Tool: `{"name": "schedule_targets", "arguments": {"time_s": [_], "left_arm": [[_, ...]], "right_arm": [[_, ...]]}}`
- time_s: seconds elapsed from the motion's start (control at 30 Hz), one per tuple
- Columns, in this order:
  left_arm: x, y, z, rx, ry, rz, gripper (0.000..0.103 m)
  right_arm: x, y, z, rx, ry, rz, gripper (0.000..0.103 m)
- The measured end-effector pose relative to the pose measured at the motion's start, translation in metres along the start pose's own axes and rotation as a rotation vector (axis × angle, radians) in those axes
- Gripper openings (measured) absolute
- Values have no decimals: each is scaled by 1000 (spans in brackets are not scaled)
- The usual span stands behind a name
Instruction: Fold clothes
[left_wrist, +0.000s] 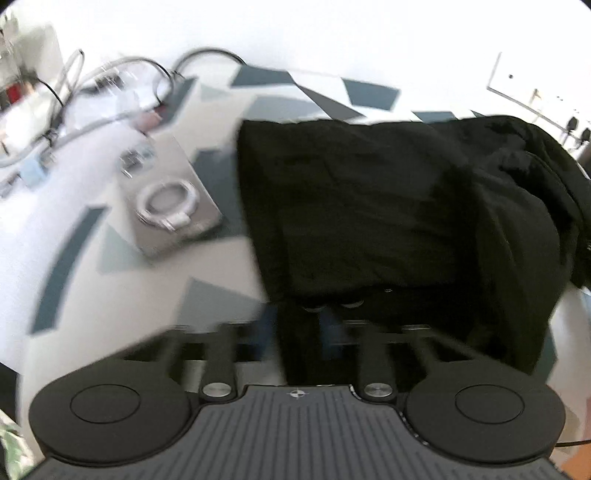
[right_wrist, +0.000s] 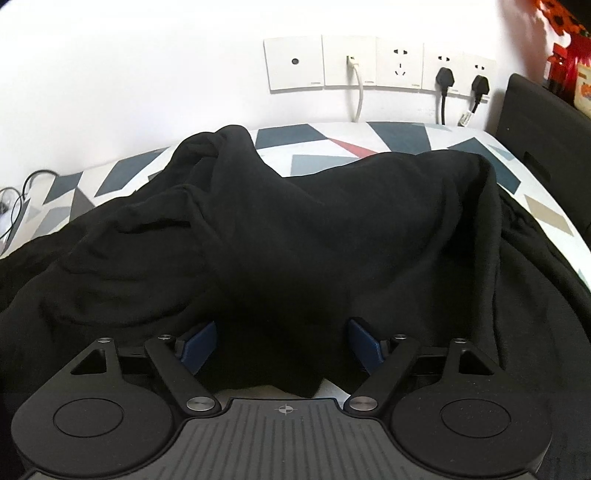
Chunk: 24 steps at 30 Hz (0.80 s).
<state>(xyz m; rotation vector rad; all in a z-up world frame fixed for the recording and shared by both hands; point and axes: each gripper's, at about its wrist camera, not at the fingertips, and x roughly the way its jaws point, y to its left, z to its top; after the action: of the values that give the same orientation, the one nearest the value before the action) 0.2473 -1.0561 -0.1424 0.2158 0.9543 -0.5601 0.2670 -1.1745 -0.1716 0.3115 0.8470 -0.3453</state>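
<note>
A black garment (left_wrist: 369, 199) lies on a table with a geometric-patterned cloth (left_wrist: 207, 110). In the left wrist view my left gripper (left_wrist: 325, 314) is shut on the garment's near edge, and the cloth hangs from the fingers; the view is motion-blurred. In the right wrist view the same black garment (right_wrist: 295, 229) is bunched and draped across the table. My right gripper (right_wrist: 282, 347) is open, its blue pads (right_wrist: 199, 345) wide apart, with black fabric lying between them and over the fingertips.
A grey box with a coiled white cable (left_wrist: 168, 203) lies left of the garment, with tangled wires (left_wrist: 110, 81) beyond it. Wall sockets with plugs (right_wrist: 380, 62) are behind the table. A dark chair back (right_wrist: 543, 144) stands at the right.
</note>
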Motion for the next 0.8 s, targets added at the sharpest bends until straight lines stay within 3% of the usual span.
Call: {"name": "schedule_targets", "arguments": {"time_s": [0.13, 0.3, 0.43, 0.47, 0.5, 0.57, 0.8], "left_arm": [[-10, 8, 12, -25, -60, -27, 7], [4, 16, 22, -36, 0, -58, 11], [11, 20, 15, -13, 9, -68, 24], [13, 20, 14, -5, 11, -67, 36], [14, 19, 13, 2, 13, -69, 54], [16, 19, 13, 13, 17, -84, 71], [28, 9, 17, -20, 56, -160, 74]], "right_arm": [[4, 6, -1, 9, -2, -7, 76], [7, 14, -1, 21, -3, -26, 76], [6, 17, -2, 36, -9, -36, 76], [6, 17, -4, 39, -12, -37, 76], [5, 16, -5, 43, -13, -37, 76], [5, 15, -4, 52, -15, -39, 76], [-1, 18, -8, 64, -24, -45, 76]]}}
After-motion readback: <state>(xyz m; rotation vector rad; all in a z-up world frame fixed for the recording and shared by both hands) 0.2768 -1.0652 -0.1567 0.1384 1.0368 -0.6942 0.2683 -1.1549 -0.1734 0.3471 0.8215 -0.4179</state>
